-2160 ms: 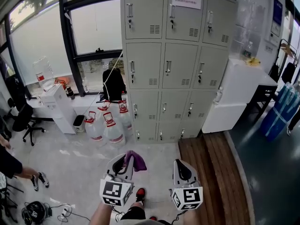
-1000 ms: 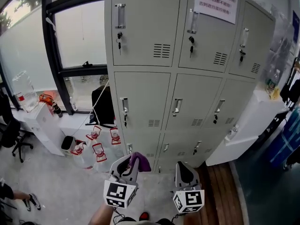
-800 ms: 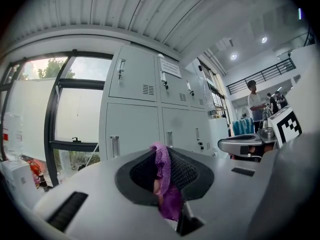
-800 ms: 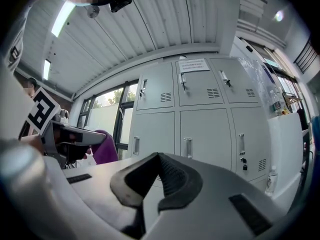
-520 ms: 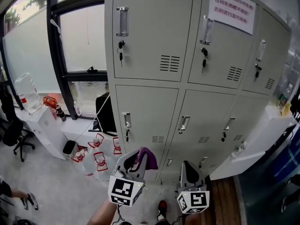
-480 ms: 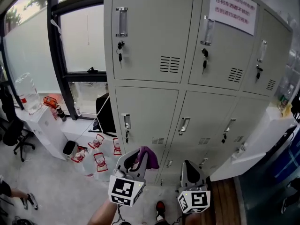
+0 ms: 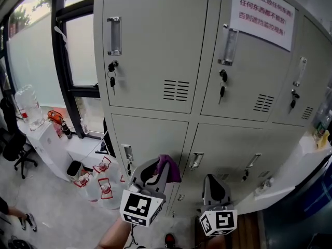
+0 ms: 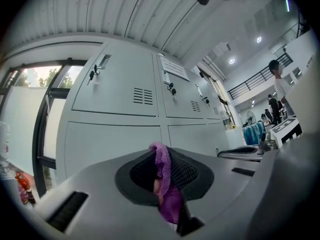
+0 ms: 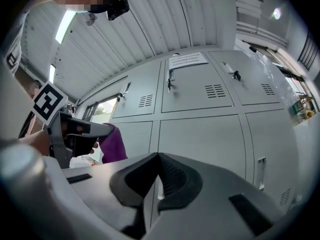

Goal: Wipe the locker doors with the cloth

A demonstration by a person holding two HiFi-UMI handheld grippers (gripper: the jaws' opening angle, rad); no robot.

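Cloth [image 8: 163,170], purple and bunched, is pinched between the closed jaws of my left gripper [image 7: 157,166]. A small tuft stands past the jaw tips and a fold hangs down behind them. My right gripper [image 9: 159,170] has its jaws shut on each other with nothing between them. It sits just beside the left one, and from its camera the cloth shows off to the left of its jaws.

Ahead of both sets of jaws rises the grey locker bank. The mid-row door [image 7: 150,139] lies straight beyond the left jaw tips, and the top-row door [image 7: 150,51] is above them. I judge this to be the approach, because the cloth is not yet on any door and no wiping stroke is under way.

The next move, as I read it, is to carry the left jaws forward until the tuft meets a door face, then sweep across the panel. That sweep should steer round the handle [image 7: 114,35] and the keys [image 7: 111,71] hanging up and to the left of the jaws.

I cannot judge how near the cloth is to the metal, since neither gripper view shows that gap. The lower doors are hidden behind the two grippers. The right-hand column runs out of frame, and the red print on the notice [image 7: 264,14] is too small for me to read.
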